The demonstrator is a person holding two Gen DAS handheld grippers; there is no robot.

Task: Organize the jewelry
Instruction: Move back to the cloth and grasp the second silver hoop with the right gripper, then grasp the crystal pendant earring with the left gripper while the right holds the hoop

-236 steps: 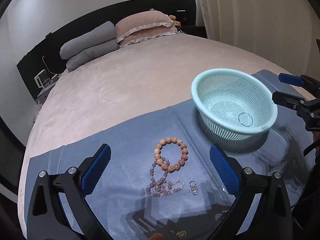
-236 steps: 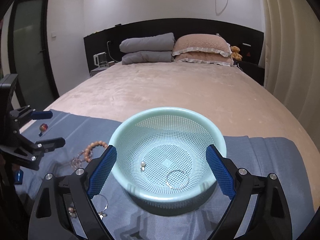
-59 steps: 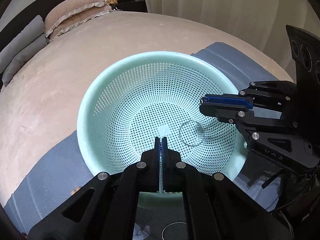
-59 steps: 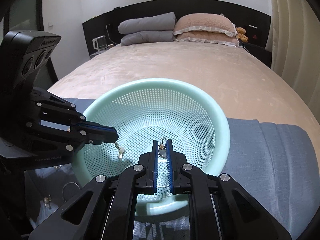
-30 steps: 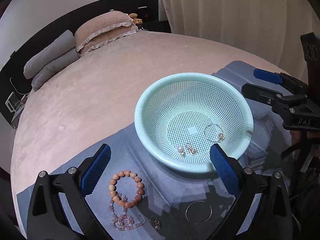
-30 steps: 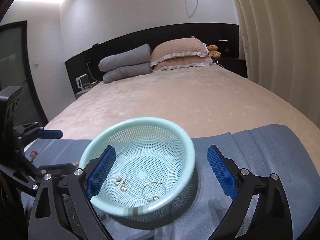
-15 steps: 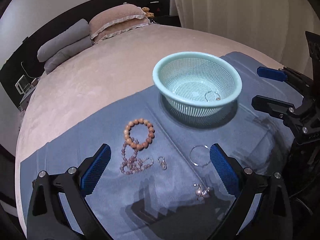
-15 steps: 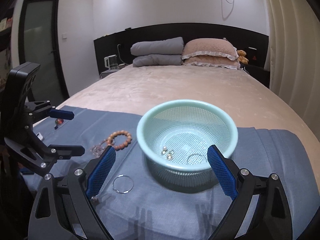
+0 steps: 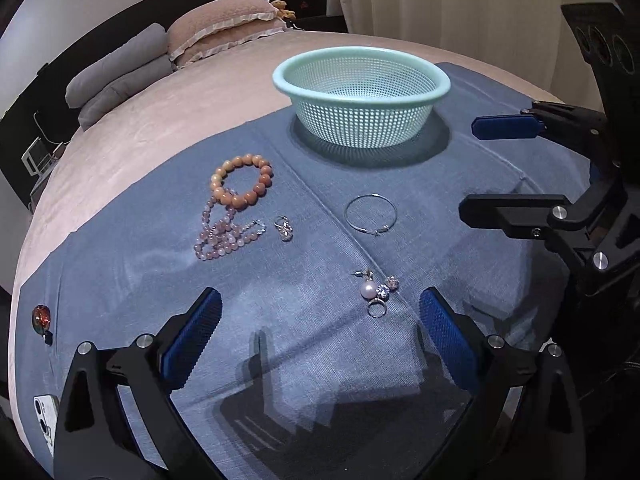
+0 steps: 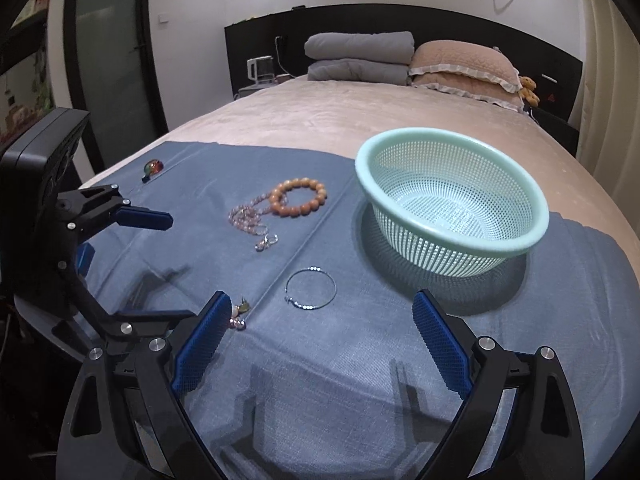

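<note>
Across the blue cloth [image 9: 460,168] spread over the bed, the jewelry lies loose in front of the mint-green perforated basket [image 9: 362,98], whose floor is screened by its near wall in the left wrist view and shows only pale mesh in the right. An orange bead bracelet [image 9: 242,184] touches a tangle of pink beads [image 9: 224,232], with a small silver clasp [image 9: 284,228] just beside them. Nearer the basket lies a thin hoop earring [image 9: 371,214]. A pearl earring cluster [image 9: 376,292] sits between the widely spread fingers of the left gripper [image 9: 320,338]; in the right wrist view it is half hidden behind a blue pad. The right gripper [image 10: 322,338] is also spread wide and holds nothing, hanging above the cloth near the hoop. A reddish bead [image 9: 42,316] rests near the cloth's far left edge, too small to identify.
</note>
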